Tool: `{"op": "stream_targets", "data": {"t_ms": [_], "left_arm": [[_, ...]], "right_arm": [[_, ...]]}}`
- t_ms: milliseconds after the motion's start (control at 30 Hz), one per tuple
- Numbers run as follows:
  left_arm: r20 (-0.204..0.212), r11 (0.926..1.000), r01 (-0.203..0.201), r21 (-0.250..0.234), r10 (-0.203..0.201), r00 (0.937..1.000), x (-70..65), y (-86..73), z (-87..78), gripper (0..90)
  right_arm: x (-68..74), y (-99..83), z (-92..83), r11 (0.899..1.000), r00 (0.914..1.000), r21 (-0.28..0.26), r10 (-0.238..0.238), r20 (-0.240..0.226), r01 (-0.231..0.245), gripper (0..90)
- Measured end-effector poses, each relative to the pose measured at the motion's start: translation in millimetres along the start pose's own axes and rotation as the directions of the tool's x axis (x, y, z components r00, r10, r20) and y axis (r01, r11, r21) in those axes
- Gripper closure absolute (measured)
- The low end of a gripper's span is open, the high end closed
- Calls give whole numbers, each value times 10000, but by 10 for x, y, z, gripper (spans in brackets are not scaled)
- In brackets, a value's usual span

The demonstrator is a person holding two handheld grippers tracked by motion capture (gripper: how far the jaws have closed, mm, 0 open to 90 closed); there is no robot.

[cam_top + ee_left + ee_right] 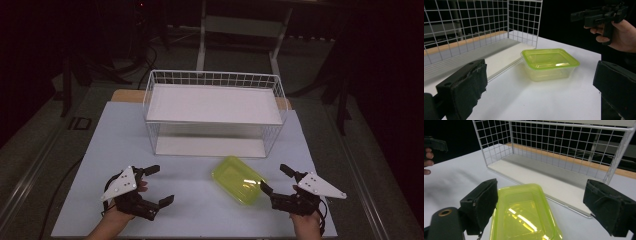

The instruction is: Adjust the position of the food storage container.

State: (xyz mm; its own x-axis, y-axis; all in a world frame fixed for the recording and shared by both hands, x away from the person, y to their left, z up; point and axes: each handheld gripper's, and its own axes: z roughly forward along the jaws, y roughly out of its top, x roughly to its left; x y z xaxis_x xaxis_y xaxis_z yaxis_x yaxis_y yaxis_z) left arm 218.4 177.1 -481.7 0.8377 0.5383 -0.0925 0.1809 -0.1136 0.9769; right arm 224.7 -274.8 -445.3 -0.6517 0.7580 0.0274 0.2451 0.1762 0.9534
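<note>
So this looks like the approach step, nothing grabbed yet. Nearest the person, the left gripper point(156, 186) sits at the table's front left with its jaws spread wide and empty, well apart from anything. The right gripper point(276, 180) is at the front right, jaws also wide, and the yellow-green lidded container point(239, 179) lies just beside it on the white table point(190, 210), lid on, turned at an angle. Behind that stands the white wire shelf rack point(212, 80), both levels bare. My guess is the next move is sliding the right jaws around the container's short end and closing squarely, since that lid looks slick.
</note>
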Motion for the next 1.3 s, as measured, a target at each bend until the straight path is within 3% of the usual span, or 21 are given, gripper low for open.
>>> {"op": "stream_targets", "data": {"t_ms": [167, 300, 333, 533, 700, 833, 967, 1100, 1200, 1300], "left_arm": [[65, 10000, 44, 74, -44, 10000, -14, -1, 17, 0], [76, 9999, 151, 36, -152, 9999, -5, 0, 10, 0], [58, 9999, 139, 49, -139, 9999, 0, -1, 9, 0], [28, 10000, 36, 53, -36, 10000, 14, 5, -10, 0], [2, 10000, -32, 63, 32, 10000, 28, 8, -22, 0], [22, 10000, -15, 41, 15, 10000, 25, 11, -16, 0], [48, 9999, -62, 83, 62, 10000, 11, 10, -14, 0], [26, 9999, -46, 95, 46, 10000, 20, 7, -15, 0], [41, 9999, -43, 106, 42, 10000, 25, 4, -16, 0], [77, 9999, -33, 103, 32, 10000, 23, 2, -13, 0]], "right_arm": [[87, 55, -7, 9998, 9997, -129, -134, -197, 131, 126], [186, 113, 9, 9996, 9996, -56, -283, -43, 283, 125], [222, 123, 16, 9996, 9986, -52, -277, -453, 275, 126], [320, 161, 65, 9983, 9969, 583, 60, -784, -14, 137], [402, 106, 78, 9936, 9920, 1125, 259, -1238, -119, 344], [471, -4, 115, 9888, 9957, 1483, 286, -876, -153, 524], [499, -95, 199, 9734, 9877, 2272, 646, -1424, -309, 678], [570, -213, 299, 9581, 9840, 2861, 365, -1742, 151, 843], [598, -260, 353, 9479, 9812, 3166, 269, -1911, 356, 896], [609, -278, 380, 9463, 9793, 3162, -18, -2022, 670, 899]]}}
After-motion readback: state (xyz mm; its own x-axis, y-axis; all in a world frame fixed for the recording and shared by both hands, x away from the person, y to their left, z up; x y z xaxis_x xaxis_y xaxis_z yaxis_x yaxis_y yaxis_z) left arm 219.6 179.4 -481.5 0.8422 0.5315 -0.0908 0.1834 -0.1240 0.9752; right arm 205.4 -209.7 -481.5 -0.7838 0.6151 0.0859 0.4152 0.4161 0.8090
